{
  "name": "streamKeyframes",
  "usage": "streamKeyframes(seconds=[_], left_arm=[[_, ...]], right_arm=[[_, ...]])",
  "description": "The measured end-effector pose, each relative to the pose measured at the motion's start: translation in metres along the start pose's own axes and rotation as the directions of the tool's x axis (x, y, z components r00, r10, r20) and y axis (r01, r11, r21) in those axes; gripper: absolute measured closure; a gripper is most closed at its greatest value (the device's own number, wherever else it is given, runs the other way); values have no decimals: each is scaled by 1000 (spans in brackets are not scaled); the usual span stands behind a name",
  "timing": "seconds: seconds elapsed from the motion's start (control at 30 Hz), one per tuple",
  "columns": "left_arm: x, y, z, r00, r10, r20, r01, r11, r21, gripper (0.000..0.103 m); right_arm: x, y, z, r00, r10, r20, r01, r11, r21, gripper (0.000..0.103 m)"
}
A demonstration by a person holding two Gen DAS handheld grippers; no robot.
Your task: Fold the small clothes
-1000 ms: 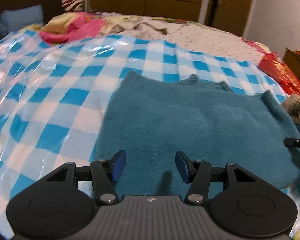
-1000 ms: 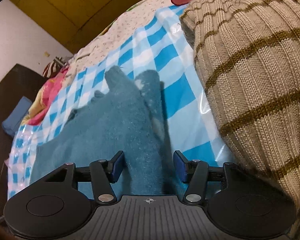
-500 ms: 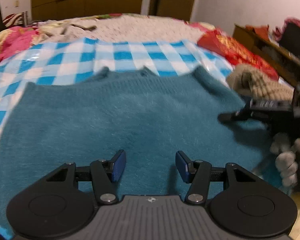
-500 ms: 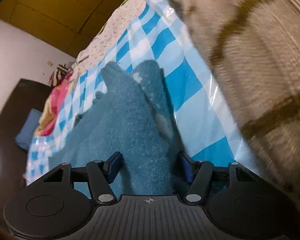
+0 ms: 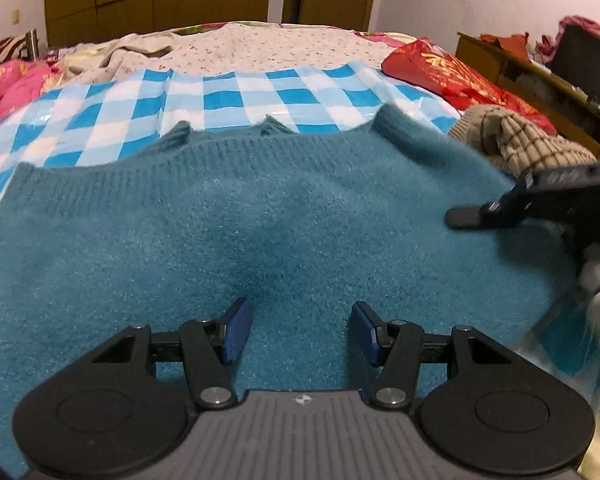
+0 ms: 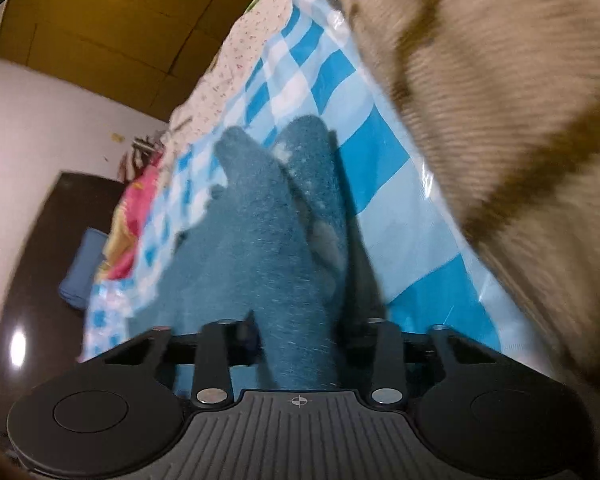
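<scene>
With the teal sweater [image 5: 260, 232] spread on the bed's checked sheet [image 5: 236, 96], our right gripper [image 6: 300, 336] jaws are closing on its edge, so we should pinch both layers fully before our open left gripper [image 5: 298, 330] takes its side.

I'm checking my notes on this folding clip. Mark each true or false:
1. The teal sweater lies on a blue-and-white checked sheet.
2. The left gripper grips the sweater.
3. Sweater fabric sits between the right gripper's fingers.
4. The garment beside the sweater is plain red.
1. True: the teal sweater lies on the checked sheet.
2. False: the left gripper is open above the knit, with nothing pinched.
3. True: the right gripper is closing on a bunched fold.
4. False: it is a beige striped sweater.
</scene>
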State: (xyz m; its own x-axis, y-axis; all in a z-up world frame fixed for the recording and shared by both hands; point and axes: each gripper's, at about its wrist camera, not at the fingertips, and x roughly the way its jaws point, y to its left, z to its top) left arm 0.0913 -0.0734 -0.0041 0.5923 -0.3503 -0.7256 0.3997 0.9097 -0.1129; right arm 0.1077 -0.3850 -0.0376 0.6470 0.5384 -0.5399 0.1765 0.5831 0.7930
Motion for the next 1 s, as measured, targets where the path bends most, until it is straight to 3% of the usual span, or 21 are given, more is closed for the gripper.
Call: streamKeyframes(seconds=[0.23, 0.37, 0.57, 0.7, 0.83, 0.93, 1.0], left_arm=[[-23, 24, 1, 996, -29, 84, 35, 997, -69, 40], [-7, 39, -6, 995, -85, 47, 89, 990, -111, 41], [-6, 58, -12, 982, -173, 72, 184, 966, -183, 44], [-26, 88, -13, 973, -217, 84, 232, 934, -273, 45], [-73, 113, -28, 979, -87, 187, 130, 964, -232, 45], [-70, 135, -38, 987, -45, 152, 86, 959, -271, 45], [-55, 145, -46, 991, -69, 114, 102, 943, -316, 48]], right_arm=[[-25, 55, -11, 1000, 10, 20, -8, 995, -99, 76], [-27, 96, -16, 1000, -3, 15, 5, 987, -159, 77], [-3, 171, -32, 996, -92, -1, 87, 947, -308, 77], [21, 210, -49, 990, -140, 0, 130, 915, -383, 77], [45, 237, -64, 983, -185, 0, 166, 883, -440, 77], [58, 247, -73, 978, -209, -2, 186, 873, -451, 77], [66, 257, -79, 976, -217, -2, 193, 869, -456, 77]])
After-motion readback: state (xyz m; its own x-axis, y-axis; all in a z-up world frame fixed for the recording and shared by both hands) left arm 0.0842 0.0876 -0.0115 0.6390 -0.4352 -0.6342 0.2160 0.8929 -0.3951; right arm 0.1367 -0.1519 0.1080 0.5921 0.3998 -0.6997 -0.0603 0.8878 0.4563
